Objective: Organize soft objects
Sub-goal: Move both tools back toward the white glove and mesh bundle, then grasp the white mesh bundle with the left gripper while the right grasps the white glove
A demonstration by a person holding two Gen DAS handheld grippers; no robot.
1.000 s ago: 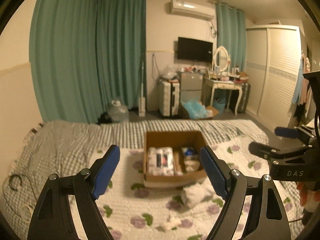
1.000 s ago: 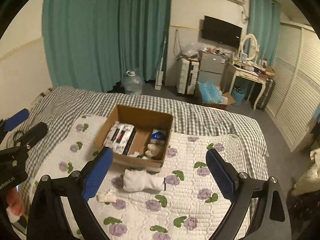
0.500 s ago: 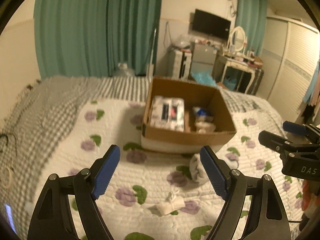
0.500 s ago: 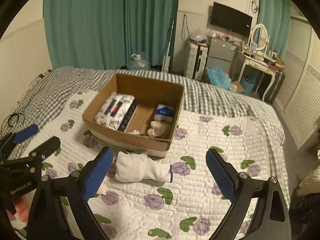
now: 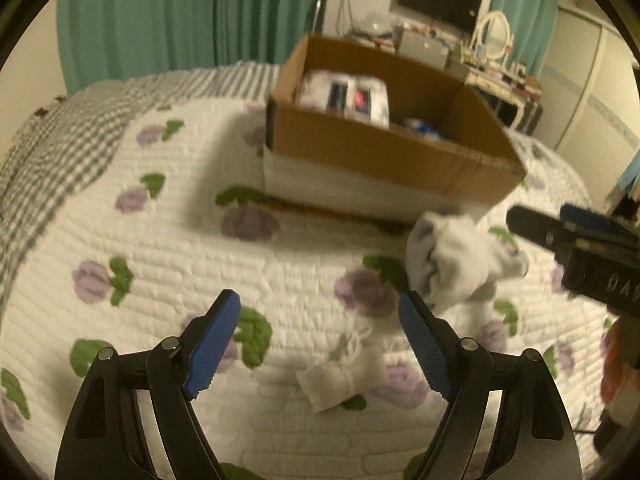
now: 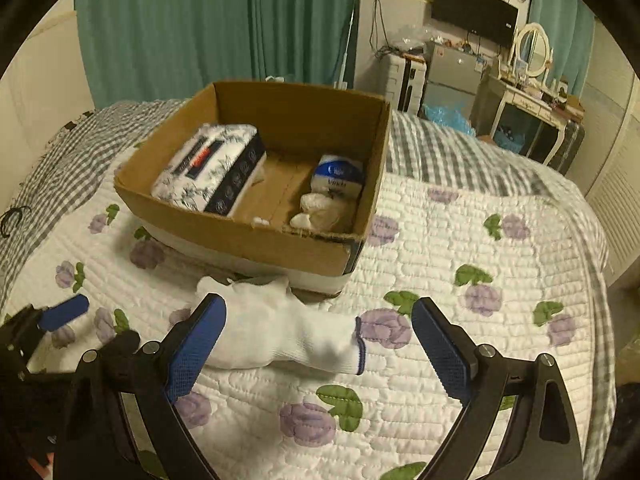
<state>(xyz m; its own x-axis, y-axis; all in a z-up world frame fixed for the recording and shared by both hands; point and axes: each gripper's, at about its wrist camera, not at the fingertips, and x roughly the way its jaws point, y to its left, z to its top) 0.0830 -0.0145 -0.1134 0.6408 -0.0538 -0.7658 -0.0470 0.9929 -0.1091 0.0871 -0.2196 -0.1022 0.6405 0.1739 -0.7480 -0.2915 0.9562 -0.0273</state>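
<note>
A white sock point(image 6: 288, 338) with a blue-trimmed cuff lies on the flowered quilt in front of an open cardboard box point(image 6: 256, 236). My right gripper point(image 6: 316, 316) hangs open just above it, fingers either side, not touching. The same sock point(image 5: 452, 260) shows blurred in the left wrist view. A small white cloth bundle point(image 5: 344, 376) lies on the quilt between and below the fingers of my open left gripper point(image 5: 320, 308). Inside the box sit a printed tissue pack point(image 6: 212, 168), a blue-and-white roll point(image 6: 340, 172) and a cream soft toy point(image 6: 320, 212).
The box point(image 5: 384, 148) rests on the white quilt point(image 6: 460, 248) over a grey checked blanket point(image 6: 460, 160). Teal curtains point(image 6: 200, 28), a small fridge point(image 6: 452, 68), a dressing table point(image 6: 524, 108) and a wardrobe stand beyond the bed. A black cable point(image 6: 14, 218) lies at the left edge.
Both grippers have come down toward the bed and closer to the box. The sock now lies between the right fingers, the small bundle between the left fingers. Neither gripper's opening has visibly changed.
</note>
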